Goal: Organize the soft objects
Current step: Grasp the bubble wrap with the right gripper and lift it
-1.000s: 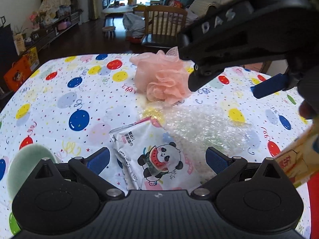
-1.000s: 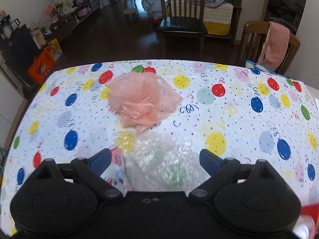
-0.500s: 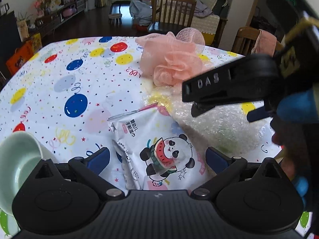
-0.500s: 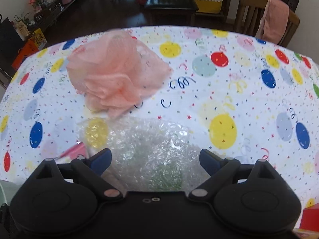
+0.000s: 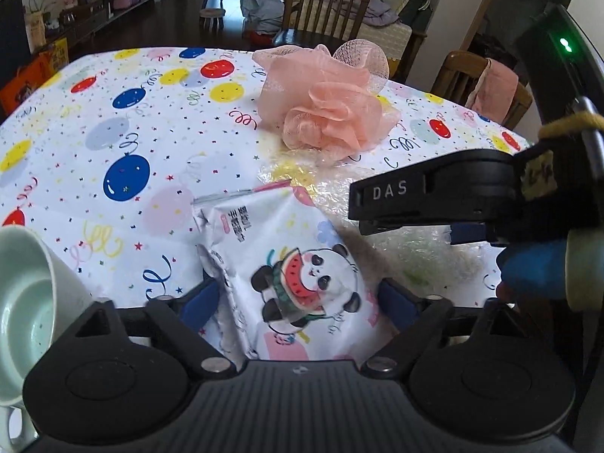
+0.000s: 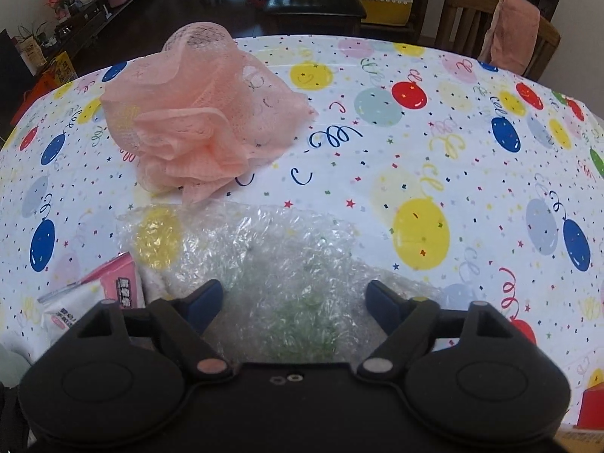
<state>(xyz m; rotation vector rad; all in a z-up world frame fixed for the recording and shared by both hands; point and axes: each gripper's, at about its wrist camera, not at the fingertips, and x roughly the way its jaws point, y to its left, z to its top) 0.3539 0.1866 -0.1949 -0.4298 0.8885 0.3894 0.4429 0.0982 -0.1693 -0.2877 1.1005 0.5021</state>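
Closest in, the left gripper [image 5: 298, 298] straddles the panda-printed tissue pack [image 5: 290, 275] at six o'clock in its own view; its blue fingers [image 5: 200, 302] are closing along the pack's two sides, though a firm pinch cannot be made out yet. Likewise the right gripper [image 6: 292, 302] hangs over the crumpled bubble wrap [image 6: 264, 264], fingers closing with the wrap between them, not visibly pressing it. A pale green bowl [image 5: 22, 302] sits at nine o'clock beside the left gripper. Farther off, at twelve o'clock, the pink mesh bath pouf [image 5: 328, 109] lies untouched on the balloon-patterned desk [image 6: 434, 151], just beyond the wrap. By my reading the sorting has barely begun: all three soft things remain loose, nothing gathered.
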